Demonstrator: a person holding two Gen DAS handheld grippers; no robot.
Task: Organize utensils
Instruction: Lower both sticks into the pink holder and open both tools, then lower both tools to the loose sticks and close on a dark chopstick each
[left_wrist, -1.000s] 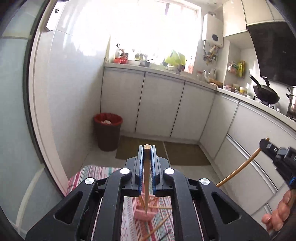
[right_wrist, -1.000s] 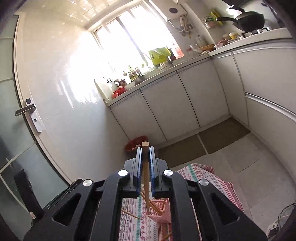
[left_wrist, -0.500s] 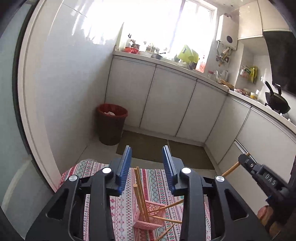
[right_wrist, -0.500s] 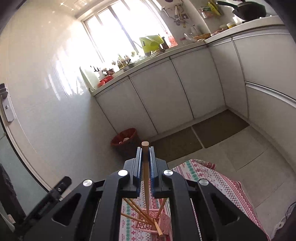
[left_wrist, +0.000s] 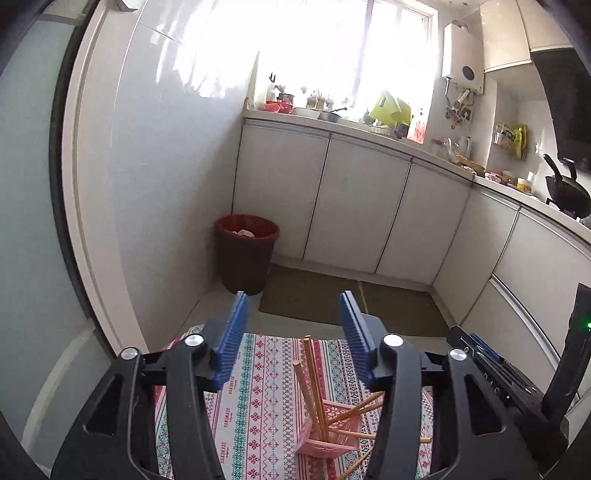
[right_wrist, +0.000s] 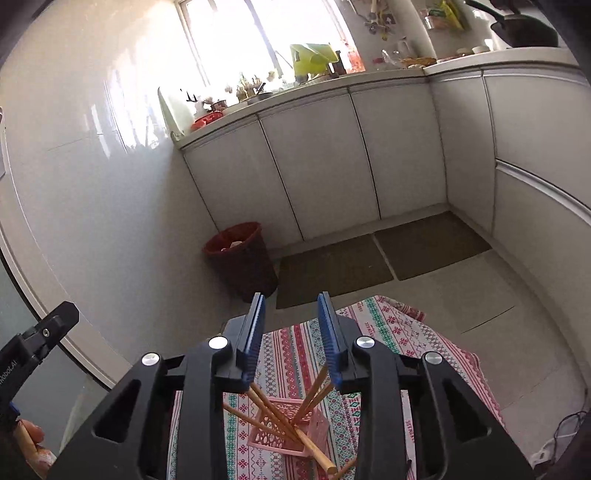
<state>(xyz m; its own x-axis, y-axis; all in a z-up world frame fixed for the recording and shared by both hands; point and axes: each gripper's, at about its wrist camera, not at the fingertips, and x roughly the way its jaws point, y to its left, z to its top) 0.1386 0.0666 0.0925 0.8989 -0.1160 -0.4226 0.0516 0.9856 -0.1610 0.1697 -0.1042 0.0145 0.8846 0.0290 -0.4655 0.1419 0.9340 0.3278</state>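
Note:
A pink lattice holder (left_wrist: 332, 435) stands on a patterned tablecloth (left_wrist: 266, 373), with several wooden chopsticks (left_wrist: 314, 384) leaning in it. My left gripper (left_wrist: 293, 332) is open and empty above and behind the holder. In the right wrist view the same holder (right_wrist: 288, 428) holds several chopsticks (right_wrist: 277, 417). My right gripper (right_wrist: 291, 332) is open and empty just above them. The right gripper also shows at the right edge of the left wrist view (left_wrist: 476, 350).
A red waste bin (left_wrist: 247, 251) stands on the floor by the white wall. White kitchen cabinets (left_wrist: 354, 206) run along the back and right. Brown floor mats (left_wrist: 306, 291) lie before them. The table's far edge is close behind the holder.
My left gripper opened wider and let a chopstick go into the holder. My right gripper, shut on a chopstick before, has opened and released it into the holder.

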